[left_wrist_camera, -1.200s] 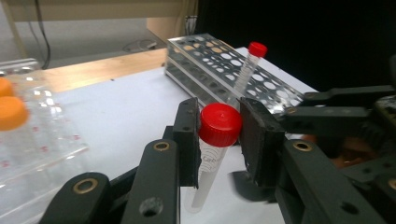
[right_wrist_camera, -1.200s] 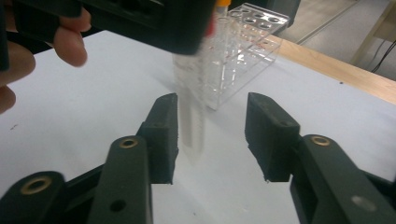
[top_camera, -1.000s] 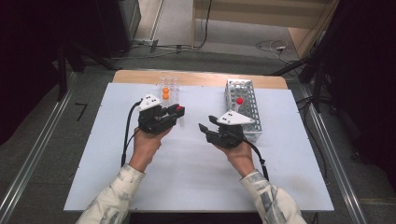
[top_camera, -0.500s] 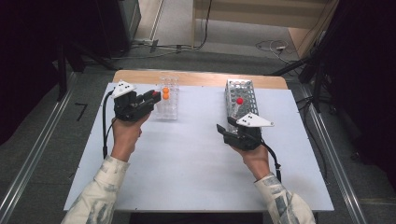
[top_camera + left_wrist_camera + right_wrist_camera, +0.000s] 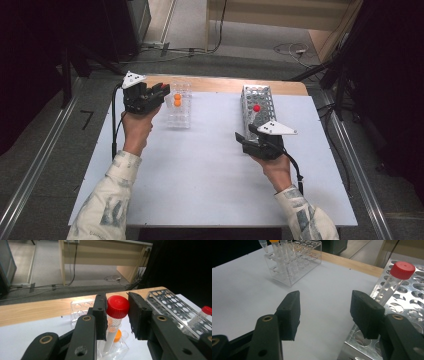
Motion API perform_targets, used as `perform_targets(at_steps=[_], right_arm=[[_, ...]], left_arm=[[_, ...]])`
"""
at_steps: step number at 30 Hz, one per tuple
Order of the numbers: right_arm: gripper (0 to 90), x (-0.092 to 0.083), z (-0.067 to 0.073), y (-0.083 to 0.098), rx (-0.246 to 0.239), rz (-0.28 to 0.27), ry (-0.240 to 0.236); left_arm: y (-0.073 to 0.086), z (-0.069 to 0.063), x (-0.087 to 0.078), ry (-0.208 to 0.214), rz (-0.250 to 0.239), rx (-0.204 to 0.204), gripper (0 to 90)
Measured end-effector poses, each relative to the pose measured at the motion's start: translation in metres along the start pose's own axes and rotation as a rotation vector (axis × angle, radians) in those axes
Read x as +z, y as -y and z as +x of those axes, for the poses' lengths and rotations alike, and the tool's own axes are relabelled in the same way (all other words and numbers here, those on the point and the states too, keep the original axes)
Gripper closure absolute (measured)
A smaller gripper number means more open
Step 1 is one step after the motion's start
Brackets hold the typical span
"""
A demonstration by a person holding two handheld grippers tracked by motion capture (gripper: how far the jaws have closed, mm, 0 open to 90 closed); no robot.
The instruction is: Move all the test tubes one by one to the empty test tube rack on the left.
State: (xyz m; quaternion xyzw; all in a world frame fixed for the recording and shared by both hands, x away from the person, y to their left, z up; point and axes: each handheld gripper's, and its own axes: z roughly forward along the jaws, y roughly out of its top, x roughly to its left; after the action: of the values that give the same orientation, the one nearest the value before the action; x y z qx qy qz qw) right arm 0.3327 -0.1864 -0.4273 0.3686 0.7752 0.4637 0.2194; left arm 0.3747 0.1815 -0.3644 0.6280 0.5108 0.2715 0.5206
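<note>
The left hand-held gripper (image 5: 117, 315) clamped a red-capped tube (image 5: 115, 315) just above the clear rack (image 5: 179, 106). The right hand-held gripper (image 5: 324, 312), jaws just opening, held nothing beside the metal rack (image 5: 259, 102).

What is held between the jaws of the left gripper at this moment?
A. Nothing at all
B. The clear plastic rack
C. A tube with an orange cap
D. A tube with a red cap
D: in the left gripper view, the left gripper has its jaws closed on the red-capped tube, just below its cap, above the clear rack.
</note>
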Motion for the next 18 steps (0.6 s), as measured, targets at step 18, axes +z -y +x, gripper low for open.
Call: perform_targets(at_steps=[18], right_arm=[[28.6, 0.001, -0.004, 0.000, 0.033, 0.016, 0.005]], left_arm=[[0.003, 0.006, 0.028, -0.052, -0.010, 0.010, 69.5]])
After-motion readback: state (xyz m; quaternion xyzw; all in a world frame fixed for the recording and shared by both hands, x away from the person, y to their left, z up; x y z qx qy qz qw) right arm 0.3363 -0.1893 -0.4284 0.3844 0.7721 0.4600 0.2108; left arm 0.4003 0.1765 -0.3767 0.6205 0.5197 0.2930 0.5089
